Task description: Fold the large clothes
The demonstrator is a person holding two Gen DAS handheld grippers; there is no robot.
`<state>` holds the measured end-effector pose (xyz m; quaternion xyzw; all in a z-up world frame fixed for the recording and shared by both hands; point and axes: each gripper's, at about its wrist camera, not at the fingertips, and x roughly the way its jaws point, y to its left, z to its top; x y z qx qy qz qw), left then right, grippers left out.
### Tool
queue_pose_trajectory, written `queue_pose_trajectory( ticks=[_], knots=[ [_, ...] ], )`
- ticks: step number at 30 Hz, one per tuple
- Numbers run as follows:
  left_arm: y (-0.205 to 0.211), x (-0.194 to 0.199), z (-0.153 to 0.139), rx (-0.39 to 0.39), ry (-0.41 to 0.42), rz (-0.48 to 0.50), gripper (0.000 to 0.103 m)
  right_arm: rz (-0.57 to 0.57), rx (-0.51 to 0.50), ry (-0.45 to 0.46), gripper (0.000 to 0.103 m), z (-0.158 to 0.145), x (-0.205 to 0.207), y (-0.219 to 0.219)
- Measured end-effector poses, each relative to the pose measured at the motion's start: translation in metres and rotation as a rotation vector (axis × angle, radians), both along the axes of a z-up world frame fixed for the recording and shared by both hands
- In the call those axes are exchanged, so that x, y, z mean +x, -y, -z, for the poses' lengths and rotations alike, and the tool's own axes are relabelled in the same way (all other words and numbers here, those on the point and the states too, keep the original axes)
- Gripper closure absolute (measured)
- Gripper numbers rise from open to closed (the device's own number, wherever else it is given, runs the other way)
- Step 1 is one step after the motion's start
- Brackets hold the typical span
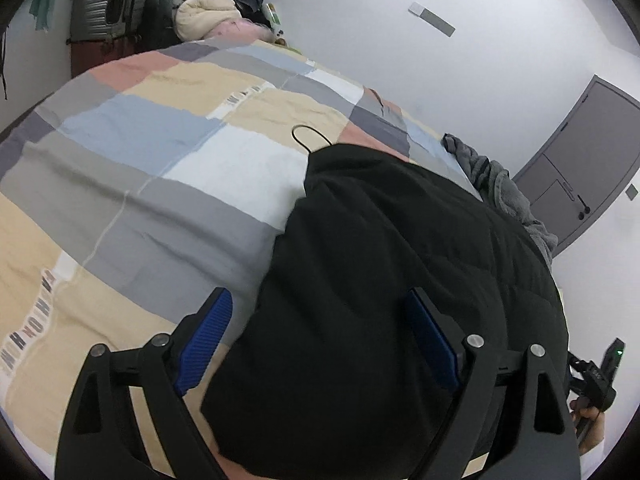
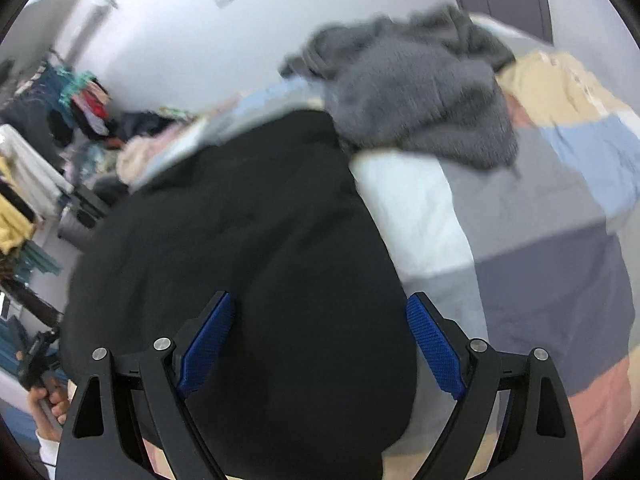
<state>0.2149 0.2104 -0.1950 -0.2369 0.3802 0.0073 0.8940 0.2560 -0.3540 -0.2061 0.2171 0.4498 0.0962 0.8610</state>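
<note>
A large black garment (image 1: 400, 280) lies on the patchwork bedspread (image 1: 140, 152), with a black hanger hook (image 1: 308, 136) sticking out at its far end. My left gripper (image 1: 320, 320) is open, its blue pads (image 1: 208, 336) spread above the garment's near left part. In the right wrist view the same black garment (image 2: 248, 260) fills the middle, and my right gripper (image 2: 320, 320) is open above its near right edge. Neither gripper holds cloth.
A grey fleece garment (image 2: 420, 92) lies bunched beyond the black one, also in the left wrist view (image 1: 504, 188). A suitcase (image 1: 108, 12) and a clothes pile (image 1: 208, 12) stand past the bed. A grey door (image 1: 580, 160) is in the white wall.
</note>
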Motion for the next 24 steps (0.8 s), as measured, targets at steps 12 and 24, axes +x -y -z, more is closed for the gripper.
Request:
queue_pose_trajectory(
  ticks=[12,24],
  knots=[
    [0.007,-0.042,-0.027,-0.067,0.149,0.075,0.095,-0.142,-0.082,0.179,0.094,-0.043,-0.039,-0.037],
    [0.024,-0.036,-0.005,0.104,-0.038,0.078,0.093,-0.192,-0.316,0.031,0.093,-0.009,-0.033,-0.058]
  ],
)
